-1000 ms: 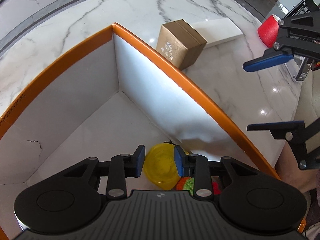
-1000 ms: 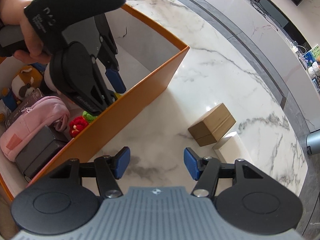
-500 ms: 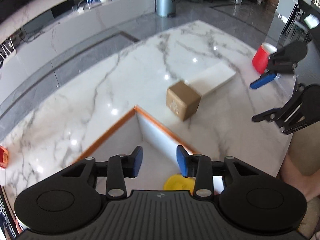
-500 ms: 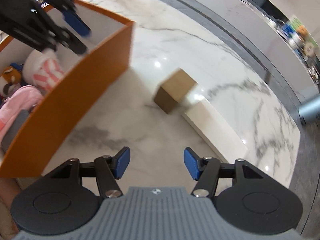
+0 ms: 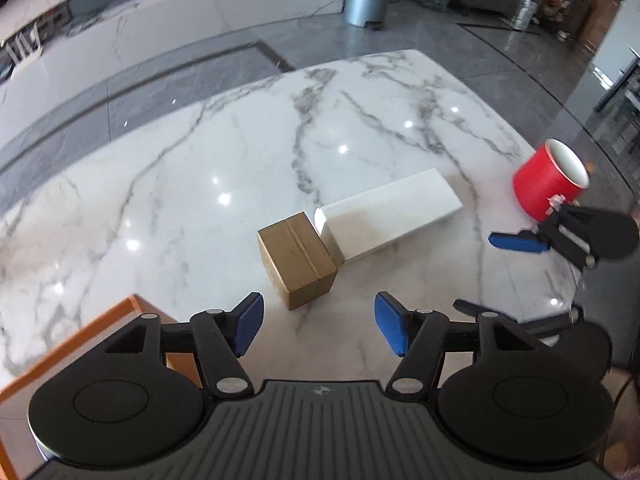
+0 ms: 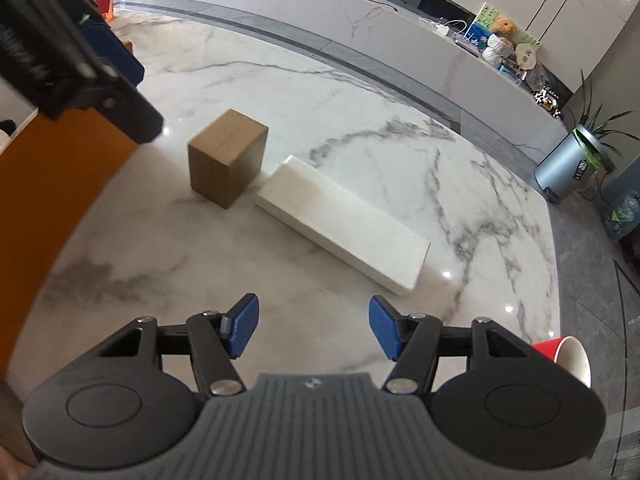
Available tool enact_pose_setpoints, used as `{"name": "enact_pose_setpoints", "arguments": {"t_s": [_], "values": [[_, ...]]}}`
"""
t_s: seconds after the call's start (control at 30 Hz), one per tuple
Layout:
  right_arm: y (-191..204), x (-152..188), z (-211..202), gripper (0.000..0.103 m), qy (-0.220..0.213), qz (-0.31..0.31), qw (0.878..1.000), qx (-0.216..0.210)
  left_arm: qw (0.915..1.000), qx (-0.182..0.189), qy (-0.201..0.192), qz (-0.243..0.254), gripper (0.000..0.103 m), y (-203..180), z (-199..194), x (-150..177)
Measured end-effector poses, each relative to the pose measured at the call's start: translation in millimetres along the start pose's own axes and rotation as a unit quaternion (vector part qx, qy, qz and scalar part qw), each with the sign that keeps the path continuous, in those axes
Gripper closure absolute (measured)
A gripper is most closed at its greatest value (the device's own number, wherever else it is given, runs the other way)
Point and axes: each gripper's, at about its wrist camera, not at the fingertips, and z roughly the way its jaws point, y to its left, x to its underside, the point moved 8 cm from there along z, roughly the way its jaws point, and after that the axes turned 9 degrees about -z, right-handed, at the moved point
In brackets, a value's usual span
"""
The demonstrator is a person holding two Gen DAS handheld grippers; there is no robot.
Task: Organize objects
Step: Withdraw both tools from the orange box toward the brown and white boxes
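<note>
A brown cardboard box (image 5: 298, 260) stands on the white marble table (image 5: 200, 168), touching one end of a long white box (image 5: 388, 218). My left gripper (image 5: 320, 326) hovers just short of the brown box, its jaws opening with nothing between them. A red cup (image 5: 548, 188) lies on its side at the table's right edge. My right gripper (image 6: 314, 330) is open and holds nothing, above bare marble in front of the white box (image 6: 344, 226) and brown box (image 6: 226, 156). It also shows in the left wrist view, beside the cup.
The orange storage box's corner (image 5: 120, 316) sits under my left gripper's left finger, and its outer wall (image 6: 48, 184) fills the left of the right wrist view. Beyond the table are a low marble counter and a grey bin (image 6: 568, 168).
My left gripper rose out of the orange box, leaving the yellow bowl inside, and its jaws spread wider. My right gripper swung from the orange box toward the white box.
</note>
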Motion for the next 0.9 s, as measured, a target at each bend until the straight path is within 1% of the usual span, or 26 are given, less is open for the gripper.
{"name": "enact_pose_setpoints", "arguments": {"t_s": [0.13,0.23,0.27,0.33,0.4,0.47,0.5,0.6,0.63,0.67,0.7,0.8,0.87,0.9], "values": [[-8,1,22,0.039,-0.015,0.0,1.0,0.017,0.9987,-0.02,0.009,-0.047,0.023,4,27,-12],[-16,-2,36,0.038,-0.036,0.008,0.999,0.037,0.9973,-0.036,0.016,-0.062,0.023,6,41,-19],[-19,-4,38,0.036,-0.046,0.01,0.998,0.044,0.9969,-0.042,0.019,-0.065,0.023,7,45,-20],[-22,-9,41,0.021,-0.074,0.006,0.995,0.062,0.9967,-0.047,0.022,-0.063,0.023,6,52,-22],[-23,-14,44,0.015,-0.1,-0.014,0.992,0.073,0.9965,-0.05,0.029,-0.06,0.023,5,58,-22],[-22,-18,50,0.014,-0.117,-0.044,0.989,0.077,0.9963,-0.056,0.033,-0.056,0.02,2,63,-23],[-22,-20,54,0.011,-0.122,-0.06,0.988,0.077,0.9963,-0.061,0.033,-0.052,0.019,1,66,-24],[-24,-26,67,0.01,-0.126,-0.09,0.986,0.07,0.9962,-0.072,0.032,-0.036,0.019,-3,71,-24],[-25,-28,71,0.006,-0.126,-0.095,0.985,0.062,0.9958,-0.076,0.036,-0.034,0.019,-4,73,-24],[-26,-30,74,0.004,-0.128,-0.096,0.986,0.052,0.9955,-0.079,0.04,-0.032,0.019,-3,75,-23],[-27,-33,78,0.002,-0.128,-0.094,0.987,0.037,0.9953,-0.08,0.045,-0.03,0.019,-3,78,-22],[-31,-36,93,0.002,-0.123,-0.064,0.99,-0.017,0.9948,-0.081,0.055,-0.03,0.022,-1,83,-19],[-34,-38,98,0.001,-0.128,-0.055,0.99,-0.021,0.9947,-0.078,0.057,-0.035,0.027,2,84,-20],[-36,-40,100,0.001,-0.128,-0.05,0.99,-0.02,0.9945,-0.079,0.057,-0.039,0.032,4,85,-20]]}}
